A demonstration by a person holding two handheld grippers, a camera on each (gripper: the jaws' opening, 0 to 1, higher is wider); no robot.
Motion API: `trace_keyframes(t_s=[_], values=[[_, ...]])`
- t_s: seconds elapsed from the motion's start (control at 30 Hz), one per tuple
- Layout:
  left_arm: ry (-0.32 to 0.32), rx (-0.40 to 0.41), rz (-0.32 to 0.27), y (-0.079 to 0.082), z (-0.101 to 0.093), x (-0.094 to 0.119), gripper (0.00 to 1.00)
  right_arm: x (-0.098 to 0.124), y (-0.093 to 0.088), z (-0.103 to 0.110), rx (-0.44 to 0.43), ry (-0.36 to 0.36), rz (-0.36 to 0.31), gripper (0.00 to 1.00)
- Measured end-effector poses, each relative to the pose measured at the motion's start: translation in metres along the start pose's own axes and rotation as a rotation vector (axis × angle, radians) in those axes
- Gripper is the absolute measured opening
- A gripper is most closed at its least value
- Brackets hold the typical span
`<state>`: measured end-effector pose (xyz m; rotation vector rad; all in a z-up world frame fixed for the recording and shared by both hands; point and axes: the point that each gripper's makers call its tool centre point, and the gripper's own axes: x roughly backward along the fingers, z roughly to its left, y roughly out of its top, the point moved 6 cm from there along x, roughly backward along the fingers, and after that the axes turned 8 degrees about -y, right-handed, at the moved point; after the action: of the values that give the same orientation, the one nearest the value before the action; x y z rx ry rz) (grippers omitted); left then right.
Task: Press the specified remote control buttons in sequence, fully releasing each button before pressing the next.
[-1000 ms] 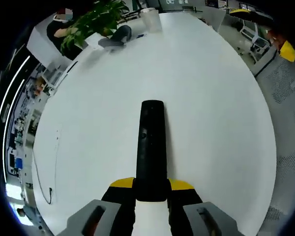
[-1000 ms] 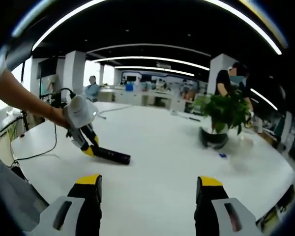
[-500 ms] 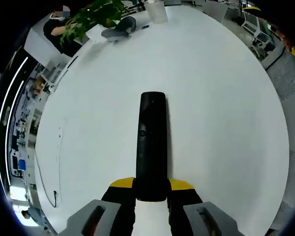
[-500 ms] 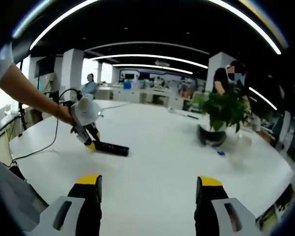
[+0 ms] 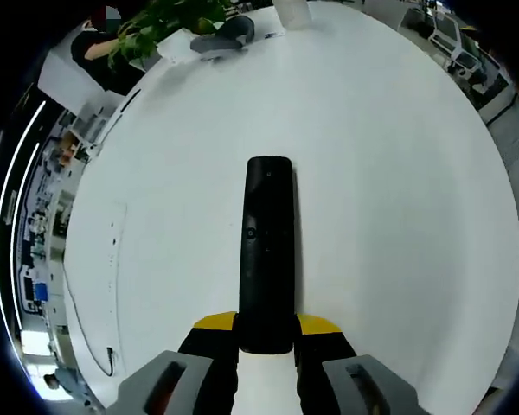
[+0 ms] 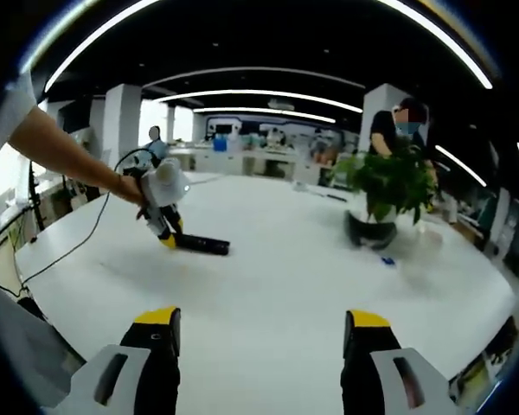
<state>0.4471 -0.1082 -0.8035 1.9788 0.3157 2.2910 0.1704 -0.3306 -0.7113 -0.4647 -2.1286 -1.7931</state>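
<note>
A long black remote control (image 5: 267, 251) points away from me over the white table (image 5: 389, 173) in the left gripper view. My left gripper (image 5: 266, 333) is shut on its near end, yellow pads on both sides. In the right gripper view the same remote (image 6: 203, 245) is a small black bar on the table (image 6: 277, 285), held by the left gripper (image 6: 167, 234) in a person's hand. My right gripper (image 6: 260, 346) stands open well back from it, nothing between its yellow-tipped fingers (image 6: 158, 322).
A potted green plant (image 6: 385, 194) stands at the table's far side, with a person (image 6: 405, 130) behind it; the plant (image 5: 169, 22) shows again in the left gripper view beside a white cup (image 5: 292, 10). A black cable (image 5: 86, 320) runs along the table's edge.
The left gripper has lifted and tipped a little with the remote still in it; the plant sits nearer that view's top. In the right gripper view the held remote appears slightly higher and farther.
</note>
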Motion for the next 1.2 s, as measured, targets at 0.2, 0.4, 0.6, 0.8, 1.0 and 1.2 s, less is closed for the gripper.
trace_keyframes(t_s=[0.2, 0.4, 0.6, 0.8, 1.0, 1.2], values=[[0.027, -0.008, 0.011, 0.001, 0.018, -0.003, 0.23, -0.001, -0.003, 0.002, 0.019, 0.002, 0.019, 0.76], [0.025, -0.027, 0.038, 0.002, 0.032, -0.007, 0.23, -0.002, -0.003, 0.001, 0.005, 0.000, 0.022, 0.75], [0.029, -0.051, 0.041, 0.007, 0.041, -0.011, 0.23, -0.003, -0.005, 0.001, 0.004, 0.007, 0.031, 0.75], [-0.017, -0.103, 0.043, 0.007, 0.041, -0.011, 0.24, -0.003, -0.005, 0.001, 0.000, 0.010, 0.034, 0.75], [0.001, -0.061, 0.018, 0.005, 0.043, -0.010, 0.28, -0.003, -0.004, 0.002, 0.003, 0.016, 0.026, 0.75], [0.071, 0.008, -0.013, 0.002, 0.049, -0.007, 0.39, -0.002, -0.003, 0.001, 0.003, 0.011, 0.016, 0.76]])
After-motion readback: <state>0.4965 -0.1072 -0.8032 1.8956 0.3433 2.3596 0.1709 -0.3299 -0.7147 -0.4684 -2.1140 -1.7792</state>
